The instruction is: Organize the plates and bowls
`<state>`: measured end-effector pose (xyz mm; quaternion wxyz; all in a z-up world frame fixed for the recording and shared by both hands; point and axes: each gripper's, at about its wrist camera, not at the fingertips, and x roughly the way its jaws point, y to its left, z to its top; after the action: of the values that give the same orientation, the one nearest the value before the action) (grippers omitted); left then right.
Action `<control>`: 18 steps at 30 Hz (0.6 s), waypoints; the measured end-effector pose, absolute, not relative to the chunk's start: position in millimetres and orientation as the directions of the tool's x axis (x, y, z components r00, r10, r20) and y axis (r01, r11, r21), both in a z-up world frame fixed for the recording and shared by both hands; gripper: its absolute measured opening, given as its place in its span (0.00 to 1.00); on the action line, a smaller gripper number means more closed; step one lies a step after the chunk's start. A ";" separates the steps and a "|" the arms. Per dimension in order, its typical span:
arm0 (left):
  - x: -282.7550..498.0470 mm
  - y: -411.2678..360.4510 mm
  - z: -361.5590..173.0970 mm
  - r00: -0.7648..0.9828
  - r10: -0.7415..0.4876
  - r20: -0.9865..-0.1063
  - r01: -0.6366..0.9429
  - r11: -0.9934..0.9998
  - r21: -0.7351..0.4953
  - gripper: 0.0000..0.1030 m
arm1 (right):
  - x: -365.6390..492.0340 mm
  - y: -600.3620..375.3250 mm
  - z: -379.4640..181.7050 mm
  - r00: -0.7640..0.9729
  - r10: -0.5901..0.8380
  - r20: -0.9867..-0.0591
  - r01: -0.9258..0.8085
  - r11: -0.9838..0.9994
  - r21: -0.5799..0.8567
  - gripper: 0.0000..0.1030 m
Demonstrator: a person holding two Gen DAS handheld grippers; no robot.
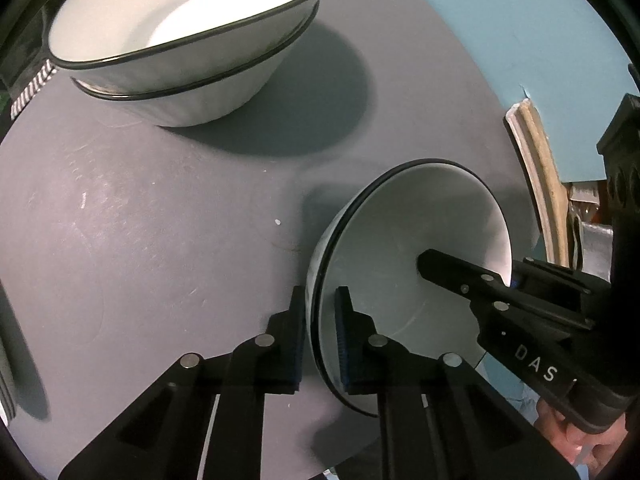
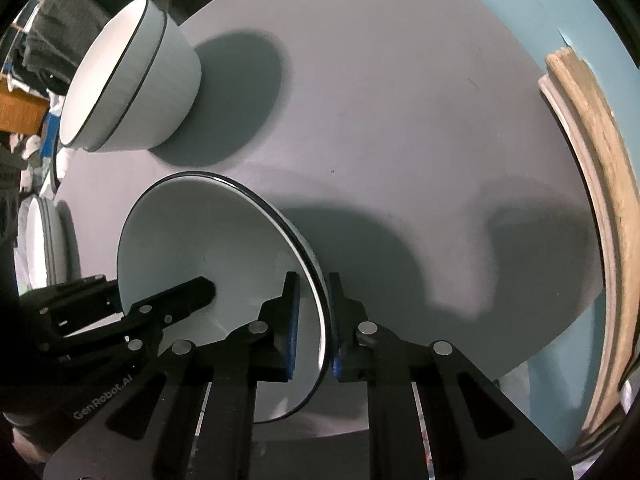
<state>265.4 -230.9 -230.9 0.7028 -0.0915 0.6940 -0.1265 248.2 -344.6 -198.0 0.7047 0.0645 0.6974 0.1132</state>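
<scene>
A white bowl with a dark rim (image 1: 400, 240) (image 2: 208, 248) sits on the round grey table (image 1: 160, 220) (image 2: 400, 120), and both grippers hold it by opposite sides. My left gripper (image 1: 320, 340) is shut on its near wall, one pad inside and one outside. My right gripper (image 2: 314, 320) is shut on the opposite wall in the same way. Each wrist view shows the other gripper's inner finger reaching into the bowl: the right gripper (image 1: 436, 266) and the left gripper (image 2: 200, 290). Two larger white bowls, nested as a stack (image 1: 180, 40) (image 2: 132, 80), stand at the far side of the table.
More stacked white dishes (image 2: 44, 236) show at the table's left edge in the right wrist view. A worn wooden frame (image 1: 536, 184) (image 2: 592, 160) leans beyond the table's right edge against teal ground. A hand (image 1: 580, 440) holds the right gripper.
</scene>
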 end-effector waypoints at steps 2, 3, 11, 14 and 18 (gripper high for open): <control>265.1 -232.6 -229.8 0.010 -0.289 -0.957 0.048 0.956 -0.289 0.12 | 249.1 -349.0 -194.8 0.005 0.245 -0.970 -0.064 0.968 0.244 0.09; 263.8 -232.8 -229.4 0.012 -0.282 -0.959 0.047 0.958 -0.281 0.11 | 248.7 -350.6 -194.7 0.005 0.243 -0.970 -0.062 0.968 0.243 0.08; 247.2 -233.9 -229.4 0.013 -0.274 -0.962 0.023 0.962 -0.273 0.11 | 250.6 -341.5 -180.8 0.021 0.223 -0.975 -0.087 0.972 0.220 0.07; 242.5 -226.9 -222.8 0.028 -0.280 -0.960 0.000 0.960 -0.280 0.11 | 251.2 -335.4 -172.6 0.023 0.225 -0.974 -0.104 0.970 0.222 0.07; 238.4 -214.9 -206.6 0.053 -0.285 -0.957 -0.032 0.958 -0.286 0.11 | 256.4 -331.4 -154.4 0.031 0.226 -0.974 -0.129 0.967 0.220 0.07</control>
<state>238.4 -214.9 -206.6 0.7162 -0.1160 0.6825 -0.0881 256.4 -331.4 -154.4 0.7171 0.0353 0.6850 0.1237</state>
